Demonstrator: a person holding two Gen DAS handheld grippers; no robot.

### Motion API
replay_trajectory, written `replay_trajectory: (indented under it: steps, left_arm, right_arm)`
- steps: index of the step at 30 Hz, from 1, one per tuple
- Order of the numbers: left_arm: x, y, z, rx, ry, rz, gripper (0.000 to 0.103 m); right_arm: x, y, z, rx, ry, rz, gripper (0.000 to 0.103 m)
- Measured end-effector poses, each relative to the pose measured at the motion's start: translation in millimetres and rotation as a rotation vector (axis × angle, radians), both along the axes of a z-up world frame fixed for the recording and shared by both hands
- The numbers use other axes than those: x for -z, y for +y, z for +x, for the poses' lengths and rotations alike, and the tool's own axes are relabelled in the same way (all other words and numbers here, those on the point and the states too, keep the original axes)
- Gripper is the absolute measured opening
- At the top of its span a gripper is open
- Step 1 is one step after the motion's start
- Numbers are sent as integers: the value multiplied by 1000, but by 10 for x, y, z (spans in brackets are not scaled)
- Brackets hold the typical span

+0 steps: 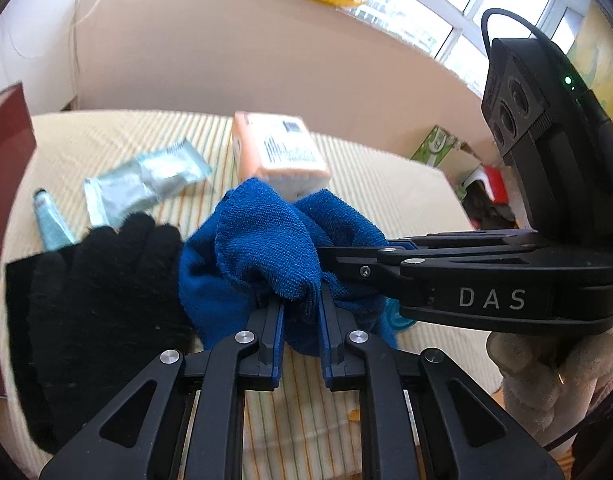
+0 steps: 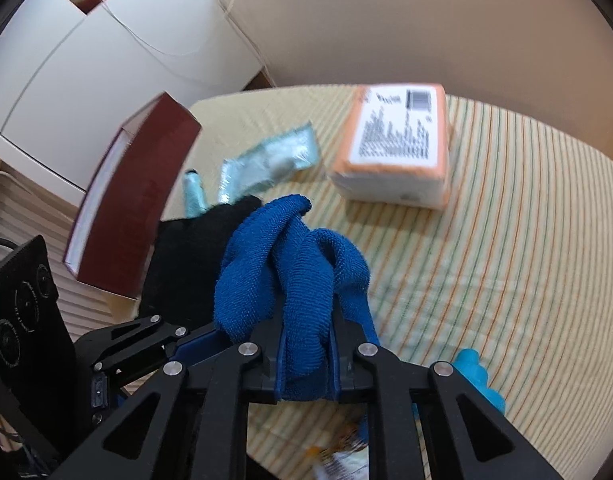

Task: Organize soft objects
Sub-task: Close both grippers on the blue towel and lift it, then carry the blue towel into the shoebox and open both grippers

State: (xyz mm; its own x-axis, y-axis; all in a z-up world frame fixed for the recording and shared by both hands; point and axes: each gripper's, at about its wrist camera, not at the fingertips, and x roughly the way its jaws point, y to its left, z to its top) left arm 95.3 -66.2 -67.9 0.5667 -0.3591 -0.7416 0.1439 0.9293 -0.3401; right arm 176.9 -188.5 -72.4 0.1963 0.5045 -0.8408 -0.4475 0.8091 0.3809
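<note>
A blue terry cloth [image 1: 262, 248] hangs bunched above the striped table, held from two sides. My left gripper [image 1: 300, 312] is shut on its lower fold. My right gripper [image 2: 306, 344] is shut on another fold of the same blue cloth [image 2: 302, 264], and it reaches in from the right in the left wrist view as the right gripper [image 1: 326, 256]. A black knit glove [image 1: 94, 300] lies to the left of the cloth, fingers pointing away; in the right wrist view the black glove [image 2: 194, 248] shows behind the cloth.
An orange-edged tissue pack [image 1: 280, 152] lies behind the cloth. A silvery wrapper [image 1: 146, 184] and a pale tube [image 1: 50, 220] lie at left. A dark red box [image 2: 138, 200] stands at the left table edge. A blue ribbed toy [image 2: 480, 380] sits near right.
</note>
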Motion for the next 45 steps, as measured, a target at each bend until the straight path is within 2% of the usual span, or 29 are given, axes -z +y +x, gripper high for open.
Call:
replay_trajectory:
  steps: [11,21,29,35,39,45]
  left_arm:
    - [-718,533,-411,-74,-175,-7,12]
    - [-1185,1425,-704,-225,-294,33,12]
    - [-1483,2143,-1002,-394,-381,64,12]
    - [-1309,2553,-1194,-497,-353,72,12]
    - [-1109,2711,-1202,-526,-289,84,12]
    - [-742,2873,-1173,-546,-176,71,12]
  right_arm:
    - [-789,504,-240,-75,-149,72,15]
    - [-1281,1545,-423,-228,-239,165,15]
    - [-1654,2443,-586,-364,-280,253,15]
    - [-1517,2937,-650,-431,-238,262,15]
    - [-1248,3204,-662,-447,-198,225,15]
    - [-788,3360,-553,-426,-130,152,15]
